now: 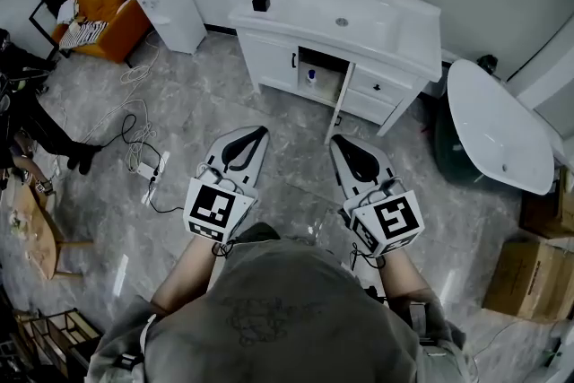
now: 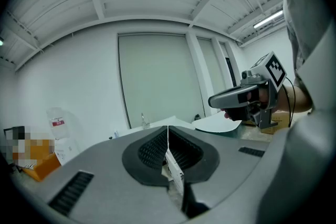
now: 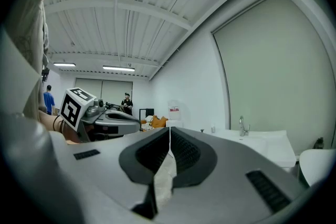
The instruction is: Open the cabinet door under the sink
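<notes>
Well short of white sink cabinet [image 1: 269, 58], narrow white door [image 1: 338, 108] open: grey left gripper [image 1: 258, 133], grey right gripper [image 1: 339, 140], both closed, empty.

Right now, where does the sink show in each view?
Head view: sink at top centre, against the far wall.
Left gripper view: sink near the centre, slightly below the middle.
Right gripper view: sink right of centre, in the lower half.
Shared landmark: the white tub, to the right of the sink in all three views.
</notes>
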{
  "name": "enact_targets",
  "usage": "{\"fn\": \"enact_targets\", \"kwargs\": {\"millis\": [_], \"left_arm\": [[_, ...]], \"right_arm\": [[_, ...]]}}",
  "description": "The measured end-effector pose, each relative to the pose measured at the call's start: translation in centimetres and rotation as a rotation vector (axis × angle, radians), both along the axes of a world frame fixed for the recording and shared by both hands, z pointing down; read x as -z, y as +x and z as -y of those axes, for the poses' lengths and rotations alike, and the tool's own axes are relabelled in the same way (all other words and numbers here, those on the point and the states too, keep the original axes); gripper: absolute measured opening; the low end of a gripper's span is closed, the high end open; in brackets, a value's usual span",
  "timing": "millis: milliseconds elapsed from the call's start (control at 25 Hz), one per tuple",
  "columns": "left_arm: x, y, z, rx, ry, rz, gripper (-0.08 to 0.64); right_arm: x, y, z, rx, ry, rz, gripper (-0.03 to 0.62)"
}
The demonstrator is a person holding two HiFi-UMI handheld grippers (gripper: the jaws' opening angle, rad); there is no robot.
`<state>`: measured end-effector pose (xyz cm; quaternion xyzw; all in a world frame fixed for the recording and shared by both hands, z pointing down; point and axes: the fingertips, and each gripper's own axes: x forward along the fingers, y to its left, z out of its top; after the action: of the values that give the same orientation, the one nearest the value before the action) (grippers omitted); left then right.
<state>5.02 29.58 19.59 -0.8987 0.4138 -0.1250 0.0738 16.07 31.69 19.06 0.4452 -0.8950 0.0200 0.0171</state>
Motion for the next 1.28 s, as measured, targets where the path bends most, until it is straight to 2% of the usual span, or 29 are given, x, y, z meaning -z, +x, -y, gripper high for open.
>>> {"fn": "enact_targets", "kwargs": {"millis": [320, 680, 1000, 1280], "left_arm": [[-0.9, 0.2, 0.4, 0.018, -0.006, -0.007, 0.018], [-2.9, -0.7, 3.9, 0.024, 0.008, 0.028, 0.018], [-4.2, -2.3, 8.5, 0.011, -0.036, 0.008, 0.018], [-4.5, -4.5, 14.4, -0.003, -0.068, 0.004, 0.018]], "right_arm": [[-1.3, 0.2, 0.7, 0.014, -0.018, -0.004, 0.031], [-3.8, 0.0, 3.8, 0.007, -0.037, -0.025, 0.031], [-4.6, -1.0, 8.5, -0.016, -0.053, -0.032, 0.031], [-5.1, -3.3, 14.4, -0.026, -0.088, -0.049, 0.031]]}}
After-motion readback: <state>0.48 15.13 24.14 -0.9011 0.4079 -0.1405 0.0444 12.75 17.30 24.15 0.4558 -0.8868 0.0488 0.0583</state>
